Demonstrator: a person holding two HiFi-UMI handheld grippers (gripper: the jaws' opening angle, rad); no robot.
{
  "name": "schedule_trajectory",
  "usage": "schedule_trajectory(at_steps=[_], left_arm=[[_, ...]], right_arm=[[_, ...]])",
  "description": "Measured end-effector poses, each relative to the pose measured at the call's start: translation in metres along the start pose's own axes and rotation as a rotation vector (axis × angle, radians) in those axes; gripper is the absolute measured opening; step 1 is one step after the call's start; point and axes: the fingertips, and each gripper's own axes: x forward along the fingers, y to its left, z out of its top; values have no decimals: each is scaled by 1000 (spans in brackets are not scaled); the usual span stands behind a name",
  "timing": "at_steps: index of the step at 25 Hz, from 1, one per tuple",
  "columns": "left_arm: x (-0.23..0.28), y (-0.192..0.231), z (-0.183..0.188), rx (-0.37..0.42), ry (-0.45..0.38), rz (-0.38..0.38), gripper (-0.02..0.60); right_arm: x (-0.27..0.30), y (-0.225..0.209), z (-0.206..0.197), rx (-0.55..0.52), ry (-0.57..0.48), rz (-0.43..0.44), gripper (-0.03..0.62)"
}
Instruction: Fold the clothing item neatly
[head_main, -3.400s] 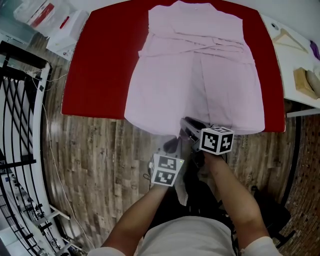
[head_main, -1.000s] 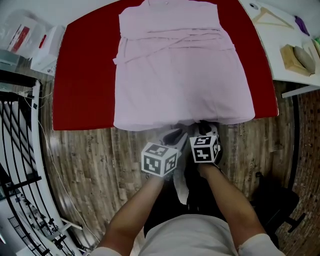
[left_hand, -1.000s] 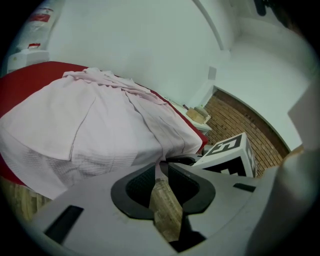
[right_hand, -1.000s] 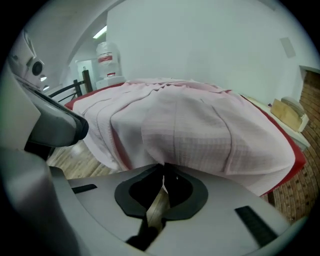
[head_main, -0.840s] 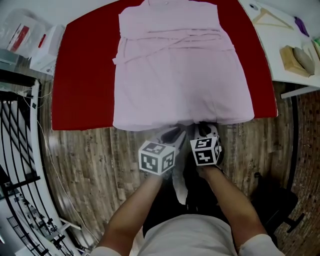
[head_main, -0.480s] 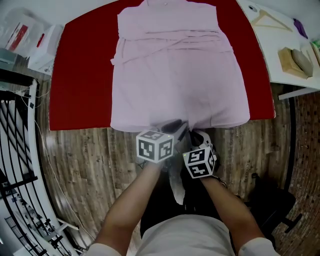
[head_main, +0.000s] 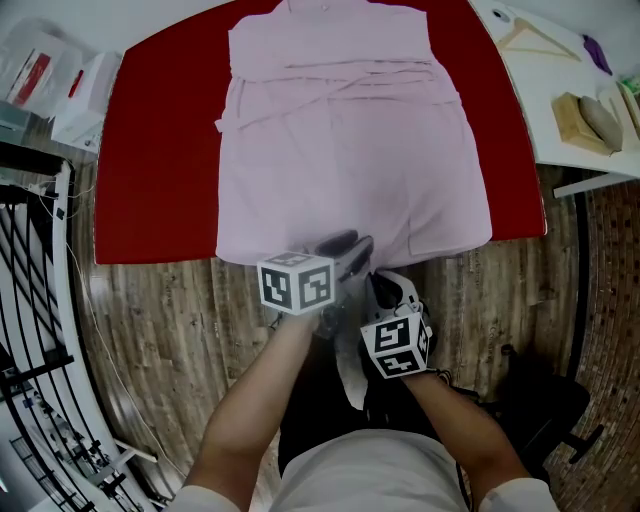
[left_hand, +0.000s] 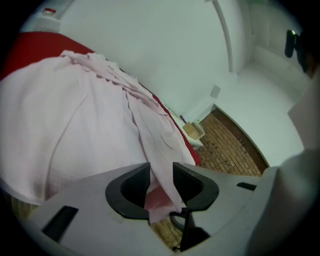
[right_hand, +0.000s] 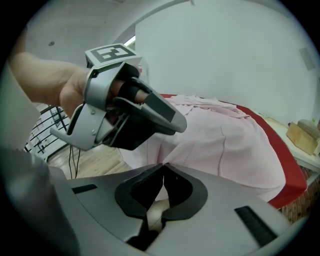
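One pink garment (head_main: 350, 150), one red table (head_main: 160, 150), two hand-held grippers, left (head_main: 350, 248) and right (head_main: 386, 286), one hanger (head_main: 535, 38).

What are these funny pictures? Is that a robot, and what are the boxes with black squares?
No robot here: a person holds a grabbing tool in each hand. The patterned cubes are part of those tools. One picture comes from a camera on the person's head, looking down; the other two come from cameras riding on the tools. A pink garment lies spread on a red table, its bottom edge hanging over the near side. The right tool is pinched shut on that edge. The left tool has just been opening its jaws, and the edge hangs between them.
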Motion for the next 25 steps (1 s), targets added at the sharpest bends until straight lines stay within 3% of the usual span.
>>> schedule_trajectory(at_steps=[4,7,13,21,25], left_arm=[[-1,9,42,110,-36,71,121],[7,26,64,189,4,154,121],[30,55,66,270,155,272,120],[37,54,71,439,134,350,40],[39,53,70,432,139,350,28]], right_arm=[[-3,2,-1,0,1,4,18],[-4,5,6,-26,-17,8,18],[4,13,0,-63,12,35,18],[21,13,-18,-126,81,41,18],[21,13,-19,-146,76,39,19]])
